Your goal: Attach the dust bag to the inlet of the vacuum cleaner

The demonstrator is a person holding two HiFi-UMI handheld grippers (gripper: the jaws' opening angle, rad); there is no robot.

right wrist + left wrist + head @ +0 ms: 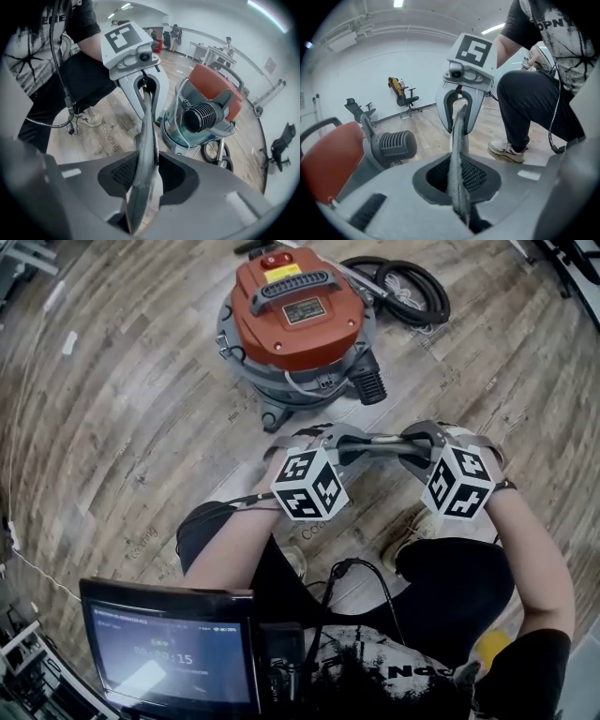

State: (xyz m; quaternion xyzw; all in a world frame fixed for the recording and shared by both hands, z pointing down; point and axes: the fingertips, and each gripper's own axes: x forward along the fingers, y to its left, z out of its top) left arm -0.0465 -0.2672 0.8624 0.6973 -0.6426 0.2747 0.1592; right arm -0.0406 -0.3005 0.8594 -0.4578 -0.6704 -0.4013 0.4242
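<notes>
A flat grey dust bag point(380, 444) hangs edge-on between my two grippers, low over the wooden floor. My left gripper point(349, 442) is shut on its left end; in the left gripper view the pads pinch the bag point(458, 154). My right gripper point(414, 442) stands open: the bag point(146, 154) lies between its jaws with a gap showing beside it. The red and grey vacuum cleaner point(295, 324) stands just beyond, with its black ribbed inlet point(372, 385) facing the grippers. The inlet point(204, 117) is empty and apart from the bag.
A coiled black hose point(408, 287) lies behind the vacuum cleaner at the right. The person's shoes point(412, 526) and knees are right under the grippers. A screen point(173, 648) sits at the lower left. Office chairs point(408, 98) stand by the far wall.
</notes>
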